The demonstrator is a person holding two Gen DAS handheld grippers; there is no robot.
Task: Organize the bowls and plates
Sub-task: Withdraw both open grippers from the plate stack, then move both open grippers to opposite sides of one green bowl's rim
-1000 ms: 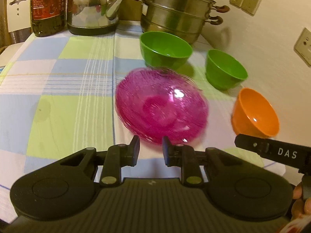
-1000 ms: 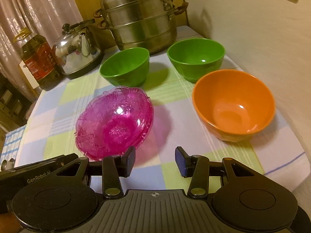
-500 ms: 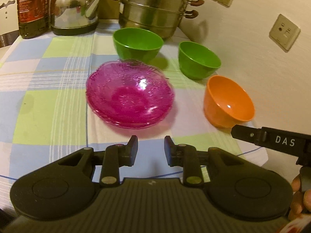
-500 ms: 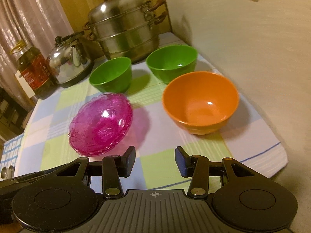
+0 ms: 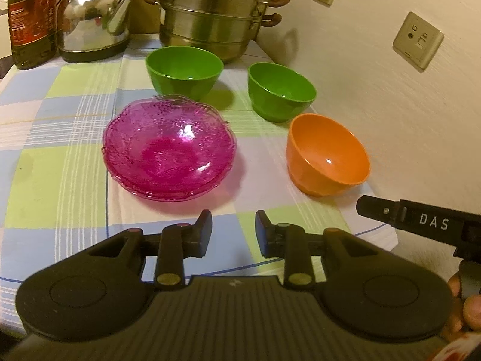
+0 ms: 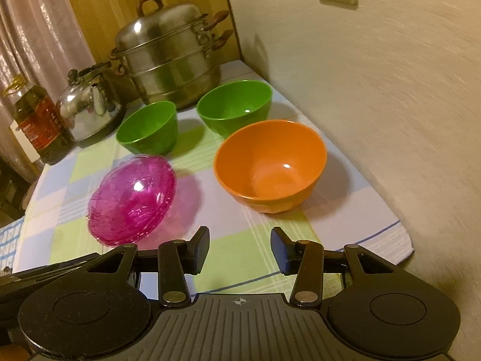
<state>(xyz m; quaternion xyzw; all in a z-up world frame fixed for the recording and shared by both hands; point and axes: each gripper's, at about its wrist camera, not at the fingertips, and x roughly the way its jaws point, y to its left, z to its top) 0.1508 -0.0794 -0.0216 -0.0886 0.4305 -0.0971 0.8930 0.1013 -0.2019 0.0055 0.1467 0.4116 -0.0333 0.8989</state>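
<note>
Pink glass plates sit stacked in the middle of the left view, which alone shows the right gripper's black side at right and a fingertip low right. Both views show two green bowls and one orange bowl. The left gripper has just been opening and holds nothing; the right gripper's fingers stand apart, holding nothing too.

Our right tongs hang parted and empty over the checked surface. We see the pink glass plates ahead-left, the orange bowl ahead-right, two green bowls beyond.
</note>
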